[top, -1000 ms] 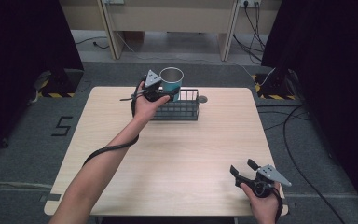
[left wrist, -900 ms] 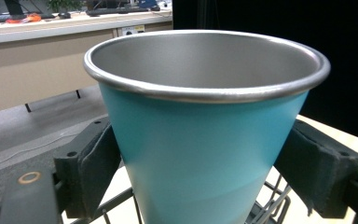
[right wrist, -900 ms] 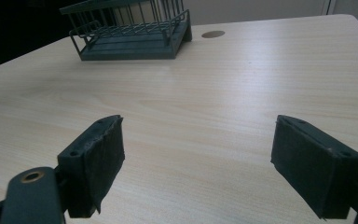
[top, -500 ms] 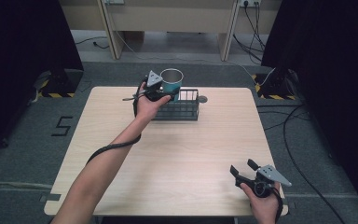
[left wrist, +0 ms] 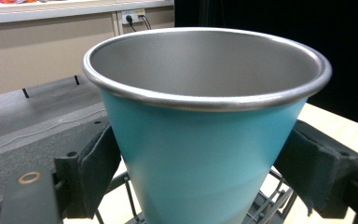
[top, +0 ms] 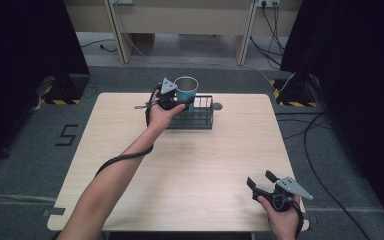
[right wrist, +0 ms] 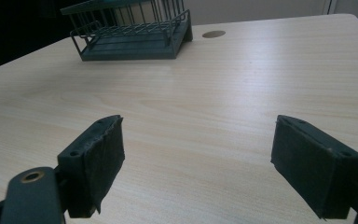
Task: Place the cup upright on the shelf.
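Holding the teal cup (top: 185, 90) clamped in my left gripper (top: 172, 98) just above the wire rack (top: 196, 118) at the table's (top: 200, 170) far edge, I've got it carried but not set down, right gripper (top: 262, 181) spread wide, idle.

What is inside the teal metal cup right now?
The teal metal cup, held by the left gripper above the dark wire rack, shows bare steel walls; its bottom is hidden below the rim.
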Demonstrator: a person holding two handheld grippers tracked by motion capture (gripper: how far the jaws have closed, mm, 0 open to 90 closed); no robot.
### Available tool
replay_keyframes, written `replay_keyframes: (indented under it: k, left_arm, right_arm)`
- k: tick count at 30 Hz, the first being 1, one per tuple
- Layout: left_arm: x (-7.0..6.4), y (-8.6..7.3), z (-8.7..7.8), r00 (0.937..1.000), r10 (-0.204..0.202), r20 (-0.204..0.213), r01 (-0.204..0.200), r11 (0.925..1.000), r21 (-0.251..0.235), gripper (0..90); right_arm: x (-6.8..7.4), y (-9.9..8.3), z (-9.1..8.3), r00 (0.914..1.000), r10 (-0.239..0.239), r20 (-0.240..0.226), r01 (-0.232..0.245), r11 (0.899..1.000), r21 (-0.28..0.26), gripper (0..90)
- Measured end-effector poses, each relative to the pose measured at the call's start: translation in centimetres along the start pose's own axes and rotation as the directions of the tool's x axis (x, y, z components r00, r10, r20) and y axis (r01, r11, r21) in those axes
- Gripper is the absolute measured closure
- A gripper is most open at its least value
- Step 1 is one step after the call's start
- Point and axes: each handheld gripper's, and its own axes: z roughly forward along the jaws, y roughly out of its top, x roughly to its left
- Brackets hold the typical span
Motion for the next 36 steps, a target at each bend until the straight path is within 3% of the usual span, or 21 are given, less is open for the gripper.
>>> replay_keyframes:
  k: [36]
  left_arm:
    - [0.0, -1.7, 1.0, 0.9998, -0.015, -0.01, 0.016, 0.9925, 0.122, 16.1]
  right_arm:
    - [0.0, 0.0, 0.0, 1.0, -0.001, -0.001, 0.001, 1.0, 0.0, 18.0]
